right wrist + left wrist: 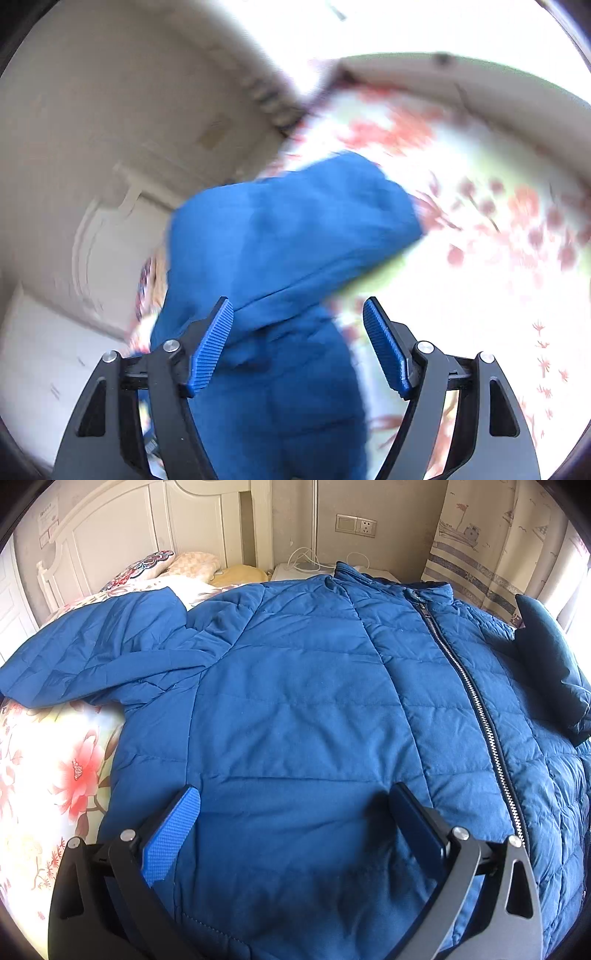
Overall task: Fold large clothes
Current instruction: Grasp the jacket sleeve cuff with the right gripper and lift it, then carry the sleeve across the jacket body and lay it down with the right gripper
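Observation:
A large blue quilted jacket lies front up on the bed, its zipper closed and running down the right of the left wrist view. One sleeve stretches out to the left. A darker part of the jacket stands up at the right edge. My left gripper hovers open over the jacket's lower front, nothing between its blue pads. The right wrist view is blurred: a blue sleeve lies on the floral sheet. My right gripper is open, the sleeve cloth showing between its fingers without being pinched.
The floral bedsheet shows bare left of the jacket. Pillows lie by the white headboard. A white nightstand with cables, a wall socket and a patterned curtain stand behind the bed.

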Tool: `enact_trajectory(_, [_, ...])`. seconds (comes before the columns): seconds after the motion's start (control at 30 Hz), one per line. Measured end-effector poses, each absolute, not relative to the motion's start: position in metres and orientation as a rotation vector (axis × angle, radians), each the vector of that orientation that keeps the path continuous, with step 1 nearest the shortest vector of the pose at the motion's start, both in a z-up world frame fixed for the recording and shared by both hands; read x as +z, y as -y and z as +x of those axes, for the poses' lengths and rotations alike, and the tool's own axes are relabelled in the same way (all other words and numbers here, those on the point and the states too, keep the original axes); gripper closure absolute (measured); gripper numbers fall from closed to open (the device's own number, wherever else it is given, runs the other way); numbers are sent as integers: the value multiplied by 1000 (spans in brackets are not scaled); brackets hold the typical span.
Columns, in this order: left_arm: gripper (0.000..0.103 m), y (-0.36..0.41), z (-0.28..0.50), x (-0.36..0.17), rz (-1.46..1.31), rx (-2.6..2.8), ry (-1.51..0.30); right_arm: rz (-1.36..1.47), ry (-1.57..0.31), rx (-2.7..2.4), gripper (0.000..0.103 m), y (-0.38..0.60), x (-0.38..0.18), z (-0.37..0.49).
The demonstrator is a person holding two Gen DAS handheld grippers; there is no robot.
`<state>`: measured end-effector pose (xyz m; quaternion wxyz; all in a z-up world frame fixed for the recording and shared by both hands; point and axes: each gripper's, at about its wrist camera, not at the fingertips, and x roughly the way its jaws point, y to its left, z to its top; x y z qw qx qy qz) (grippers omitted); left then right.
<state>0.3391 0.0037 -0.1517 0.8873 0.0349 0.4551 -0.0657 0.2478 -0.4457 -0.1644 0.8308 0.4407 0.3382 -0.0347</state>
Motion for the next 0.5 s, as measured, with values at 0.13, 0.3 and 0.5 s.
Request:
enact_trajectory(0.13, [2,-3,339,-152,73,-137,-946,973,-690,-105,31,456,-169,273])
enact_trajectory(0.3, [2,-3,339,-152,73,-137,-946,823,-502,-171,73,433,-125,284])
enact_trajectory(0.5, [2,-5,338,-151,57,-146,-944,-5,-327,-41,76,248,-42,289])
